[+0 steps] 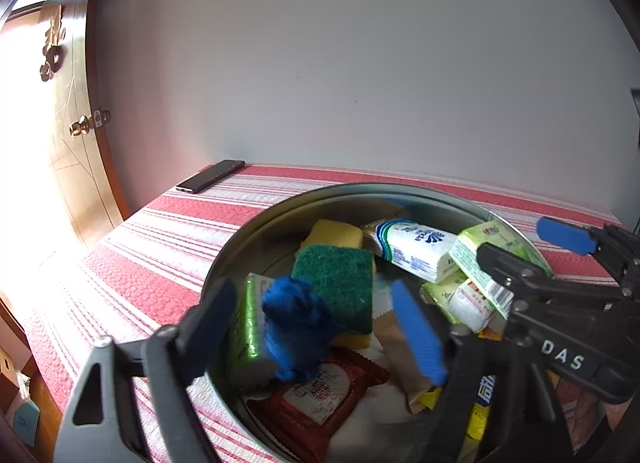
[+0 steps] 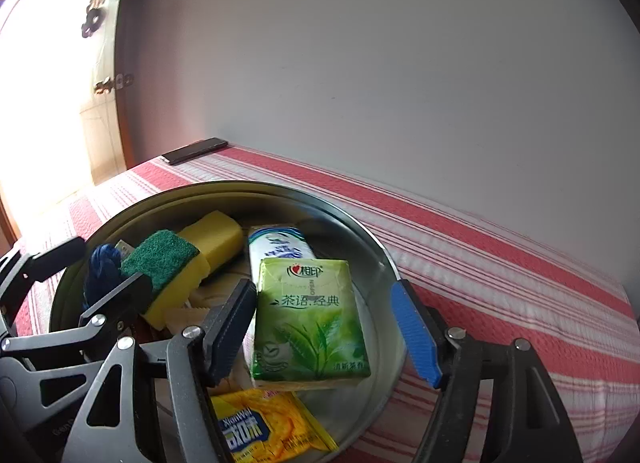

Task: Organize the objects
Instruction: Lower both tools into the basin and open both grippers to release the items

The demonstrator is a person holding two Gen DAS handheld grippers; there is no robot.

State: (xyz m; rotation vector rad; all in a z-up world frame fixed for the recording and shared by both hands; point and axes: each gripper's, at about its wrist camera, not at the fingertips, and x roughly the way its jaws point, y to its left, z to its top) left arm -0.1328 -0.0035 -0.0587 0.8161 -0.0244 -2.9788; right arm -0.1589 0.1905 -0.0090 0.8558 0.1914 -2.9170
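Observation:
A round metal basin (image 1: 240,239) (image 2: 384,259) holds several items. In the left wrist view my left gripper (image 1: 316,331) stands open over it, with a crumpled blue bundle (image 1: 296,323) and a shiny green pack (image 1: 248,327) between its fingers; the blue pad is clear of them. A green-topped yellow sponge (image 1: 336,283) lies just behind. In the right wrist view my right gripper (image 2: 324,335) is open around a green tea-leaf tissue pack (image 2: 308,315); its blue pad stands apart from the pack. A white-and-blue tissue pack (image 2: 276,247) lies behind.
The basin sits on a red-and-white striped cloth (image 1: 152,263) against a white wall. A dark phone (image 1: 210,176) lies at the far left corner. A red snack packet (image 1: 320,395) and a yellow snack packet (image 2: 264,427) lie at the basin's near side. A wooden door (image 1: 72,111) stands left.

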